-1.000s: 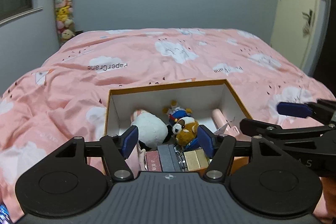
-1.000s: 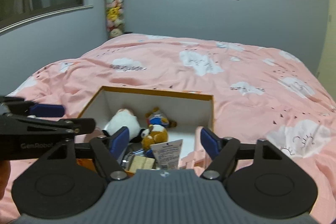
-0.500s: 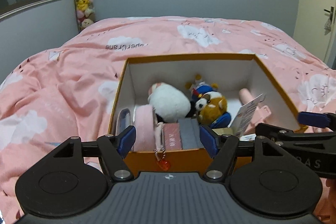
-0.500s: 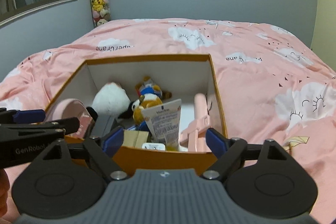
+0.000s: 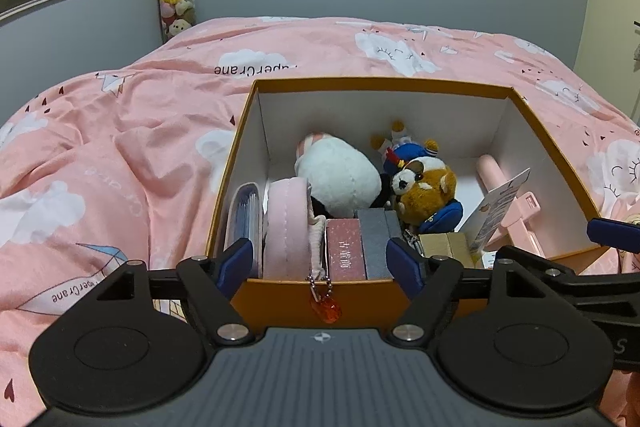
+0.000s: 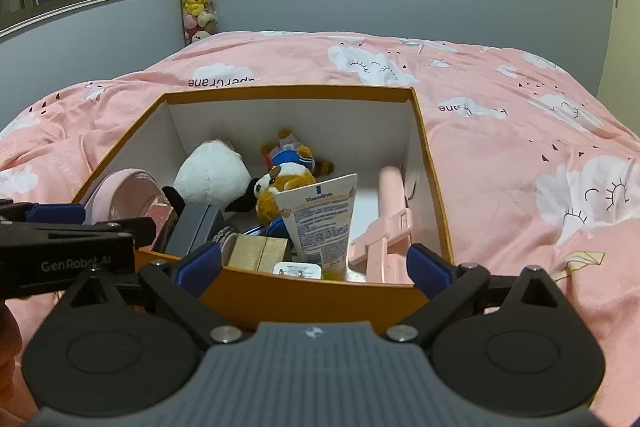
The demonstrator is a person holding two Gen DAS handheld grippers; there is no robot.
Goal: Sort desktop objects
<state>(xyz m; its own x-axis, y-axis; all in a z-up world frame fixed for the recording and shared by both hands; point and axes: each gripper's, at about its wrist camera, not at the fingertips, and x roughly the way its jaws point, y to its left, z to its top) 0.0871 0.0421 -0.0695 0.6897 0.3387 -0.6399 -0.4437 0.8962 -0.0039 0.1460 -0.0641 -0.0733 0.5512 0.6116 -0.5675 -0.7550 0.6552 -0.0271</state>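
Orange box [image 5: 316, 297] with white inside, packed full, just beyond both grippers' fingers. Tube [image 6: 320, 223] reads "Vaseline". Left gripper [image 5: 320, 263] and right gripper [image 6: 314, 263] have just been opening: spread wide, holding nothing.

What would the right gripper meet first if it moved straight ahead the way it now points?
Probably the near wall of the orange cardboard box, which sits between the open right gripper fingers; just beyond stands the white Vaseline tube. Depth is uncertain.

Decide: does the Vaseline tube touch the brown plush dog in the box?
Touching. In the right wrist view the Vaseline tube leans against the brown plush dog, its upper edge overlapping the dog's body with no gap.
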